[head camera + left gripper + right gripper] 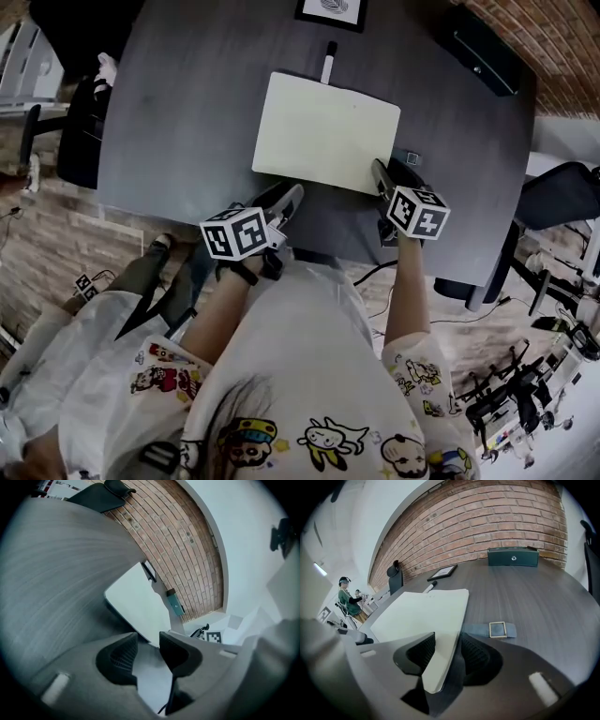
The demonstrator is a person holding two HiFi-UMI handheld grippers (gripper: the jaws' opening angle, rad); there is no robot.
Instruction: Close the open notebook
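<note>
— As it lies in front of you, your notebook shows one pale cream face, plain, with rounded corners. It sits flat on the dark grey wood-grain table, and I cannot make out a fold across it.

— Your right gripper is clamped on the notebook's near right corner. The pale sheet runs up between its pads, tilted off the table.

— Your left gripper has its jaws apart with only bare table between them. The notebook's near left corner is just beyond its tips.

— Just right of the notebook, beside your right gripper, a blue-grey strap with a square buckle lies flat.

— Beyond the notebook's far edge you have a pen lying nearly against it. A framed picture is further off the same way.

— Far right of the notebook stands a dark green box, close to the brick wall. You cannot see what it holds.

— Left of the notebook, well off past the table, a person stands in the room. Below the table's edges you can see plank flooring and dark chairs
</note>
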